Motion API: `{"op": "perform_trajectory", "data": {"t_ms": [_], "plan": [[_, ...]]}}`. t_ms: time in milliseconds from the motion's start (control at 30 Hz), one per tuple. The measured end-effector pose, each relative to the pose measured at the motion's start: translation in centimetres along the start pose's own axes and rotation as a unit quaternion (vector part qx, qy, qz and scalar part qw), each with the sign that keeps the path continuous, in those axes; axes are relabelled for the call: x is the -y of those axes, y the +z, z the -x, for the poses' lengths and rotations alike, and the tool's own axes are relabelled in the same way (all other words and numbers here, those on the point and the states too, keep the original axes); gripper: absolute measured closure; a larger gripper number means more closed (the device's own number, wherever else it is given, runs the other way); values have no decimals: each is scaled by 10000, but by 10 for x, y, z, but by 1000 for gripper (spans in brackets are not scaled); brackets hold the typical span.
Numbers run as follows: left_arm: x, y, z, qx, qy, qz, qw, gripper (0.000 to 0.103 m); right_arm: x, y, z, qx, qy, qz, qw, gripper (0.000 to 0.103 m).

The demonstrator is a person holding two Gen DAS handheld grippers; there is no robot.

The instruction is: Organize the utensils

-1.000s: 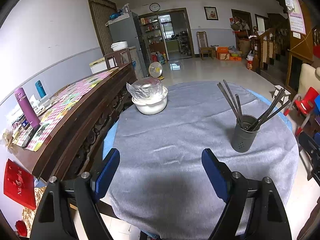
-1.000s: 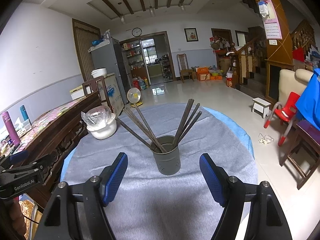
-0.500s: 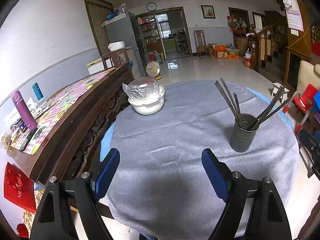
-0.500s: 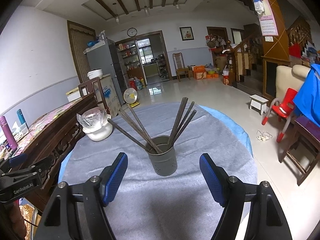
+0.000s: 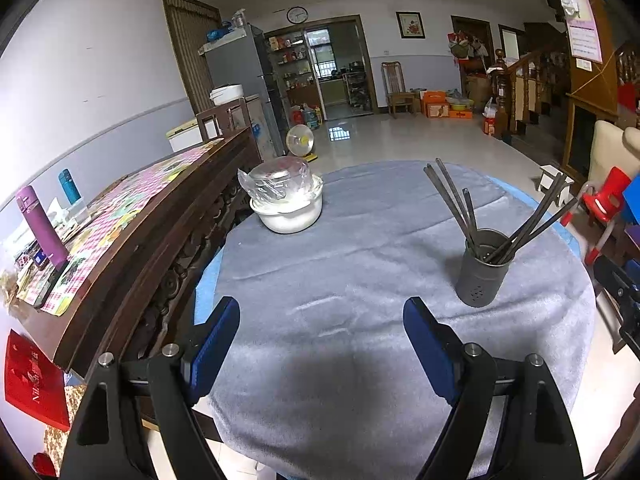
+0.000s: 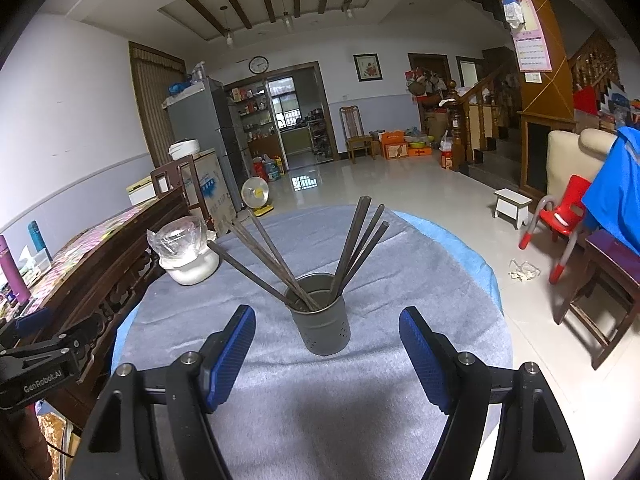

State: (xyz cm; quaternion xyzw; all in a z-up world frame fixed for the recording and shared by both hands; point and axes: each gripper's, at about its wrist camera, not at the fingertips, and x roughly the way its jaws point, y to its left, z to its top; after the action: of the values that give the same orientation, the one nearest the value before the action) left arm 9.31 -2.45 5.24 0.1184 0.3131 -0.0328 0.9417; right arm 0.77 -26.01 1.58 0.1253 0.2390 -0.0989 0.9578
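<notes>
We've got both grippers hanging over the near edge of the round table [image 6: 440,272], jaws wide apart and nothing between the pads. The right gripper [image 6: 327,344] is lined up w/ the grey utensil holder [image 6: 322,326], which stands upright on the grey cloth just beyond its fingertips; the left gripper [image 5: 322,340] faces bare cloth, the holder [image 5: 482,276] off to its right.

What's changed over the last second? Very little. The views drift a touch – the holder sits slightly lower in the right wrist view than a sec ago – but jaw gaps look the same and nothing on the table has shifted. So we read this as a pause, not a reach.

The dark chopsticks [image 6: 356,248] all stand in the holder already, fanned into two bunches (roughly three leaning left, three right). No loose utensils show on the cloth. The white bowl [image 6: 190,268] w/ plastic wrap sits apart, near the sideboard side.

Our guess – sorting is done or close to it, unless something lies out of view.
</notes>
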Motion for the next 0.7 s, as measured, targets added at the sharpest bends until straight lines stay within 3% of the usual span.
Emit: {"op": "perform_trajectory", "data": {"t_ms": [700], "plan": [[-21, -6, -12, -56, -222, 127, 9997, 19, -27, 3, 6, -13, -238, 249, 9994, 25]]}}
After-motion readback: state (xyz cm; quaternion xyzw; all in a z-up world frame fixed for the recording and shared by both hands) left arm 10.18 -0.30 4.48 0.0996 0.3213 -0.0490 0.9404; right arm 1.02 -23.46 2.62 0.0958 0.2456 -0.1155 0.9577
